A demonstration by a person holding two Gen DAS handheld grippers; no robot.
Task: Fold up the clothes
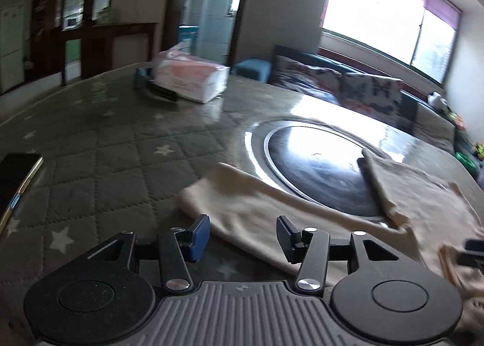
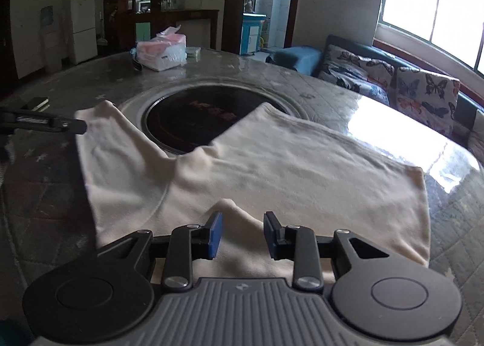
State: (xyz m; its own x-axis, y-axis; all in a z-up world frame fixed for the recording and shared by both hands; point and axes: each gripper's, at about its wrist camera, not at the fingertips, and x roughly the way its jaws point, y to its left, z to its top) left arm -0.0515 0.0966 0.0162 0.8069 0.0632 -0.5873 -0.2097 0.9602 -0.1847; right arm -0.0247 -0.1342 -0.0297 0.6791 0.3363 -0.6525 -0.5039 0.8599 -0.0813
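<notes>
A cream T-shirt (image 2: 287, 170) lies spread flat on the round table, its sleeves reaching over the dark round cooktop. It also shows in the left wrist view (image 1: 257, 212). My left gripper (image 1: 243, 238) is open and empty, just above the near edge of the left sleeve. My right gripper (image 2: 242, 235) is open, its blue pads either side of a raised fold of the shirt's near edge, not touching it. The left gripper's tip (image 2: 72, 126) shows at the left in the right wrist view, by the left sleeve.
The table (image 1: 106, 164) has a grey quilted cover with stars and a dark inset cooktop (image 2: 196, 116) in the middle. A tissue pack (image 2: 161, 54) sits at the far side. A phone (image 1: 18, 182) lies at the left. A sofa with butterfly cushions (image 2: 408, 82) stands behind.
</notes>
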